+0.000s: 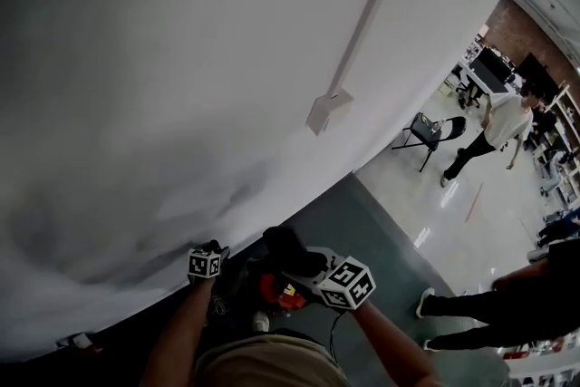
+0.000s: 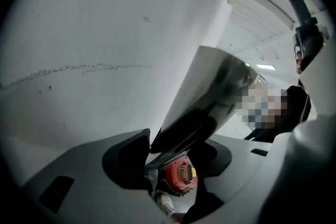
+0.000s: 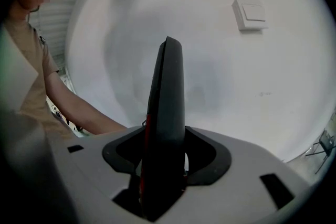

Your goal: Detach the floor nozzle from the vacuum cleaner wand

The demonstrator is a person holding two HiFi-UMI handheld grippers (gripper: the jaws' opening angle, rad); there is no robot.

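— What is the left gripper (image 2: 181,147) doing?
— Its jaws stand apart. The silver wand (image 2: 210,97) slants up to the right between them, close by the left jaw's tip, and as far as I can see it isn't squeezed. Below it, past the jaws, sits the vacuum's red part (image 2: 180,176) with a small screen.
— And the right gripper (image 3: 167,139)?
— It is clamped on a black part (image 3: 167,92) with a red edge. The part stands upright and fills the gap between the jaws. Whether that is the nozzle, I can't tell.
— Where are they?
— Both are low in the head view, close together, before a white wall (image 1: 181,59) with a switch (image 1: 328,111). Off to the right, well apart, a person (image 1: 501,124) strides near a chair (image 1: 430,131).
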